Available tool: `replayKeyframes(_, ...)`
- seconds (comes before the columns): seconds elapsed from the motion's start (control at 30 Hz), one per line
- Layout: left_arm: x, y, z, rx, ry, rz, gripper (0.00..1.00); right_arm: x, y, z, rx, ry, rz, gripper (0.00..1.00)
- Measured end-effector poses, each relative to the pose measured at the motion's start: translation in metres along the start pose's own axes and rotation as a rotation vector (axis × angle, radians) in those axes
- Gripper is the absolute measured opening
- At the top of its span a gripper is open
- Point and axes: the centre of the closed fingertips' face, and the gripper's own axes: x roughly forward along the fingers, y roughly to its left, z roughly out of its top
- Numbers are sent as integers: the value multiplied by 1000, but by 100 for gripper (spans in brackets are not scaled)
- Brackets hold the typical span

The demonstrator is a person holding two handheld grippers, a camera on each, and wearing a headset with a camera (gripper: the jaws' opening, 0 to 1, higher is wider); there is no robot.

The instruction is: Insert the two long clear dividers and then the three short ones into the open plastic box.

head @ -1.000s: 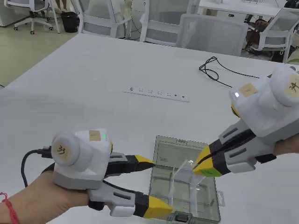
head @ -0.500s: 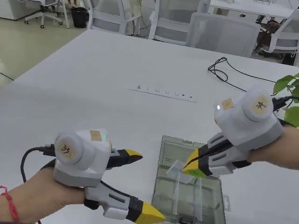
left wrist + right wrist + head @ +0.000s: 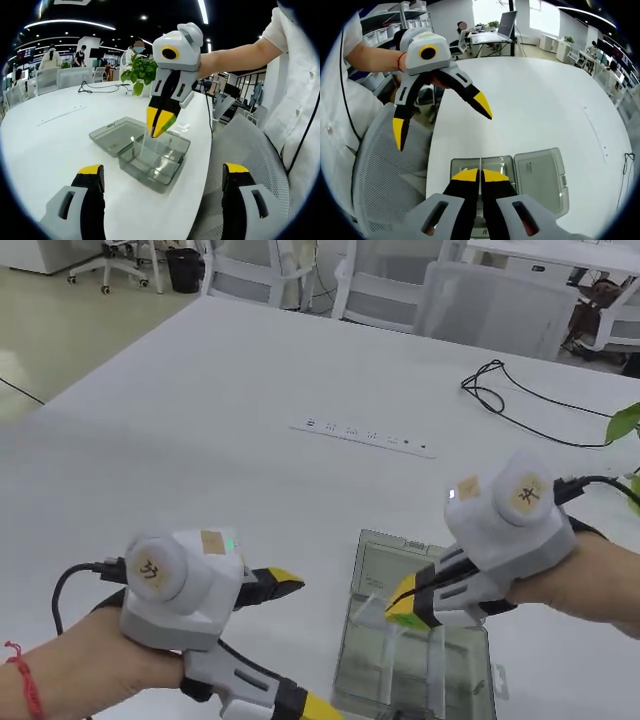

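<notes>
The open clear plastic box point(image 3: 470, 680) lies on the white table near its front edge, with its lid point(image 3: 395, 558) folded back flat. My right gripper point(image 3: 400, 606) hangs over the box's left part, shut on a clear divider point(image 3: 368, 611) that reaches down toward the inside. The left gripper view shows the same from the side: the right gripper point(image 3: 159, 126), the divider point(image 3: 150, 144), the box point(image 3: 150, 167). Clear dividers point(image 3: 437, 660) stand upright inside the box. My left gripper point(image 3: 300, 650) is open, left of the box, with nothing between its jaws.
A white power strip point(image 3: 365, 434) lies mid-table, with a coiled black cable point(image 3: 510, 400) behind it on the right. A green plant point(image 3: 140, 70) stands at the table's right end. Mesh office chairs point(image 3: 385, 165) line the near edge. Open tabletop stretches to the left.
My right gripper has shifted left and a little lower over the box, still holding the divider. The left gripper stays open beside the box. The head camera has moved.
</notes>
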Motion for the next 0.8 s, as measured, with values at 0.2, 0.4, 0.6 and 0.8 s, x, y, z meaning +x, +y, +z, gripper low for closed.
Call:
replayKeyframes(0.2,1,0,-1,-8,-3,1,100,3,-1,-6,13,5,-1,3)
replayKeyframes(0.4,2,0,1,-14,-12,-2,100,7,-3,-8,21,-2,-8,3)
replayKeyframes(0.6,3,0,3,-17,-23,-3,100,13,-2,-9,4,-7,-13,2)
replayKeyframes(0.8,5,-2,2,-17,-18,-10,100,27,0,-12,-39,36,-13,2)
